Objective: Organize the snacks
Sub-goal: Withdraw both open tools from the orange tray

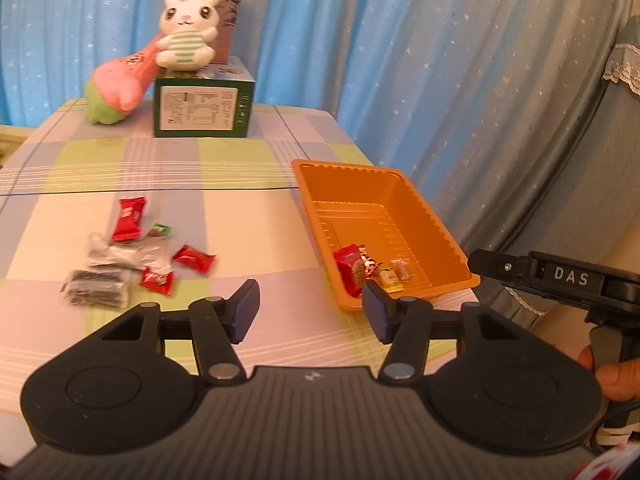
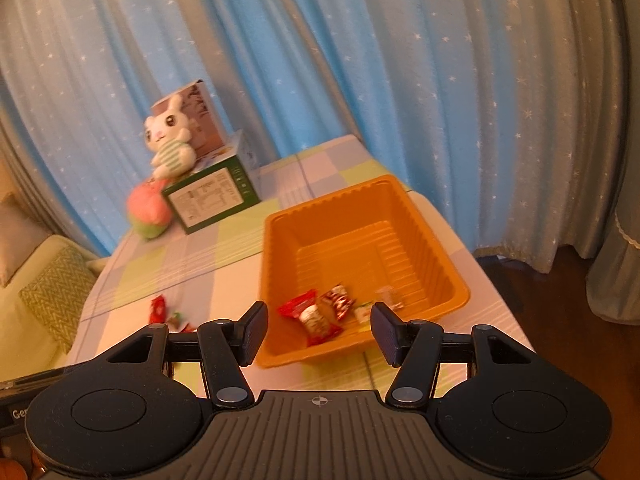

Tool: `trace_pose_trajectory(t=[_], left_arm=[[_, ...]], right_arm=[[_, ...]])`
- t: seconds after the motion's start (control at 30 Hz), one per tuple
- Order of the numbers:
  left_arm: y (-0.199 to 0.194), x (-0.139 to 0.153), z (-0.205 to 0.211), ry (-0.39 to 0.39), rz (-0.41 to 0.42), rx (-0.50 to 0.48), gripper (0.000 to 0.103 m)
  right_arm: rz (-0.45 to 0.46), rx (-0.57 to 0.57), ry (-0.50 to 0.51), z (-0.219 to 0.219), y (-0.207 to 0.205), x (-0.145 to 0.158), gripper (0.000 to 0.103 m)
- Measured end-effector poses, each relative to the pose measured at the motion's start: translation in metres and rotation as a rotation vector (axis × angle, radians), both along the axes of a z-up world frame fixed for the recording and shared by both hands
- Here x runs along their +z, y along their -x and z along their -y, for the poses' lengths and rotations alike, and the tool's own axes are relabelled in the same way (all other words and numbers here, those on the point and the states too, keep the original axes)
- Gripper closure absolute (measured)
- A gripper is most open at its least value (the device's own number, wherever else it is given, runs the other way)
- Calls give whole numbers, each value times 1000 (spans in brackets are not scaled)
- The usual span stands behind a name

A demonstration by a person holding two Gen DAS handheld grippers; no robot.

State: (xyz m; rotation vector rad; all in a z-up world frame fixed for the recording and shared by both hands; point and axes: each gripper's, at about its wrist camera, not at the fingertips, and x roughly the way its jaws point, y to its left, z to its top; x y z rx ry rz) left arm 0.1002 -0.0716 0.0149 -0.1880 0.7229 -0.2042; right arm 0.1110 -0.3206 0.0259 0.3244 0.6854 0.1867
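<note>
Left gripper (image 1: 310,312) released, jaws apart with nothing between them, hovering above the near table edge just left of the tray. Right gripper (image 2: 319,334) likewise released and empty, poised over the tray's near rim; seen too in the left wrist view at far right, with a hand (image 1: 614,372) on its handle.

Orange tray (image 1: 416,216) on the right side of the checked table (image 1: 224,184), holding at its near end a red snack (image 2: 310,314), a red-and-silver candy (image 2: 338,300), a small yellow-green sweet (image 2: 363,314) and a pale sweet (image 2: 390,296).

Left of the tray, well apart from it, a loose cluster on the table: red packets (image 1: 128,219), a dark-printed packet (image 1: 96,288), a clear wrapper (image 1: 120,254), a green-tipped piece (image 1: 160,231).

At the far end, a green box (image 1: 202,108) with a white bunny (image 1: 188,34) sitting on top, a pink-and-green plush (image 1: 116,88) leaning against the box's left side. Blue starred curtain (image 1: 400,60) behind.
</note>
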Motion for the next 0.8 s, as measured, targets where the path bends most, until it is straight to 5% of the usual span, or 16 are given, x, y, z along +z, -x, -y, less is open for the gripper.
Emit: trace_pose_trajectory(t=[0.8], left_arm=[[59, 6, -78, -16, 5, 150, 44]], right_arm=[[-4, 134, 28, -71, 33, -4, 44]])
